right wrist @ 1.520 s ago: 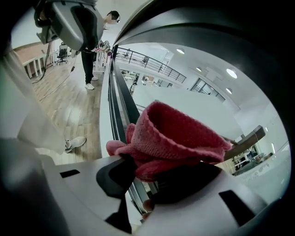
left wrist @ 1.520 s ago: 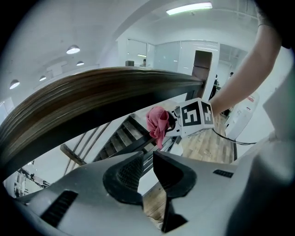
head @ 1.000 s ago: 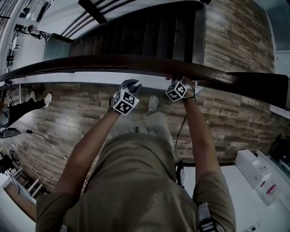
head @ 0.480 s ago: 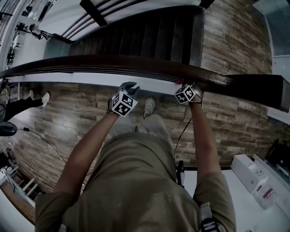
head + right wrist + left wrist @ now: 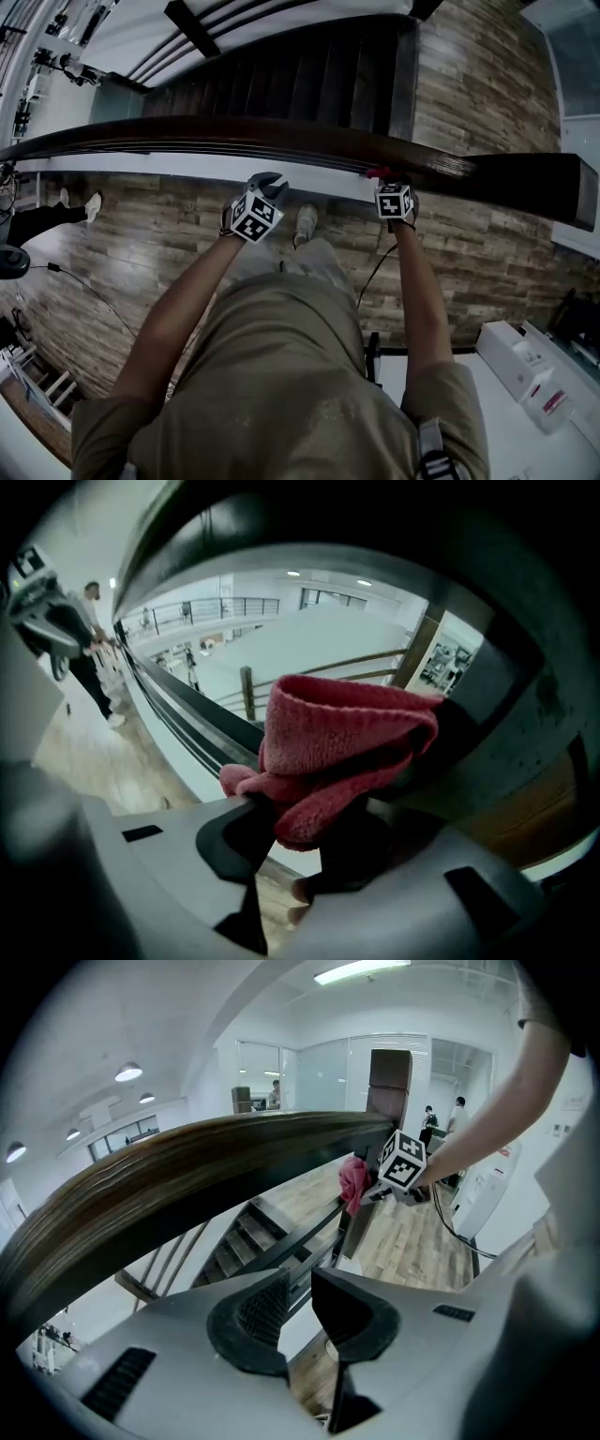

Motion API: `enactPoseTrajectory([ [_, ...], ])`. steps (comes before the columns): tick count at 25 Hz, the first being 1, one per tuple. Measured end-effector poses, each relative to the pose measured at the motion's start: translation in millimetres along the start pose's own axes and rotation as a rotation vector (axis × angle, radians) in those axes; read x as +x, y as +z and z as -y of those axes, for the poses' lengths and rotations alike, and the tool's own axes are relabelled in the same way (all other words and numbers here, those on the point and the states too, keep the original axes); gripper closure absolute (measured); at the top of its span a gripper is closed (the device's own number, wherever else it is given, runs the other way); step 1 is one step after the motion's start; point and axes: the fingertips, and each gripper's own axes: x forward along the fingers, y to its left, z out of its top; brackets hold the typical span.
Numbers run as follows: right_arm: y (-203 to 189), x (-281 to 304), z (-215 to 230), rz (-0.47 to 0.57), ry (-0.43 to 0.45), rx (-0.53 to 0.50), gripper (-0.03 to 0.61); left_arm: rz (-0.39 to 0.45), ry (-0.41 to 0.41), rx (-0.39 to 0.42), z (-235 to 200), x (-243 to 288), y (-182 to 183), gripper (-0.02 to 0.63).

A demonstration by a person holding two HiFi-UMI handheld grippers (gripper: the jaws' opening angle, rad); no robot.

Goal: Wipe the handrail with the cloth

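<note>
Pinching the red cloth [image 5: 347, 747] between its shut jaws, the right gripper [image 5: 300, 832] grips a bunched fold at the cloth's lower edge. The rest of the fabric rises past the fingertips and spreads against the underside of the dark handrail [image 5: 525, 677]. In the head view only a small red tuft shows, at the rail's near edge just beyond that gripper's marker cube. The left gripper [image 5: 300, 1302] hovers to the left of it, just on the near side of the handrail, with its jaws a narrow gap apart and nothing between them. Through that gap only the stairs [image 5: 239, 1241] and the floor far below show. In the left gripper view the cloth hangs at the far end of the rail, pressed up beside the other gripper. Compared with a second ago, the right gripper has slid to the right along the handrail and rolled, so its cube shows a different face. The left gripper has barely shifted, its gap unchanged.
</note>
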Motion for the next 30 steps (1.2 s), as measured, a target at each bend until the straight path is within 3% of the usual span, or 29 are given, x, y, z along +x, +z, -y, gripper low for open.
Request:
enactPoseTrajectory([
  [4,0.6,-24.1,-39.6,0.088,0.220,0.049,0.480,0.056,-0.074,-0.023,10.3,4.7,15.9,0.538],
  [7,13.0,-51.2,-79.6,0.152,0.412,0.024,0.480,0.139,-0.194,-0.042,28.3,4.6,43.9,0.513],
  [12,37.8,-92.5,-146.0,0.242,0.641,-0.175,0.479,0.214,-0.508,-0.143,78.2,7.6,83.8,0.393],
  [15,47.8,-114.6,-174.4,0.257,0.747,-0.295,0.479,0.176,-0.590,-0.111,100.8,16.1,87.8,0.373],
  [17,52.5,-124.6,-185.4,0.271,0.776,-0.374,0.479,0.142,-0.606,-0.100,107.8,22.7,84.4,0.373],
  [21,55.2,-130.0,-185.4,0.270,0.766,-0.463,0.479,0.130,-0.621,-0.152,108.1,26.0,84.4,0.377],
  [24,52.5,-131.0,-184.3,0.264,0.770,-0.485,0.479,0.121,-0.664,-0.205,110.7,23.5,86.0,0.475],
  [26,53.7,-131.2,-181.7,0.285,0.757,-0.473,0.479,0.130,-0.700,-0.286,106.9,21.1,87.6,0.529],
  [30,62.3,-136.4,-167.9,0.359,0.713,-0.390,0.463,0.160,-0.727,-0.399,97.9,20.7,96.8,0.548],
])
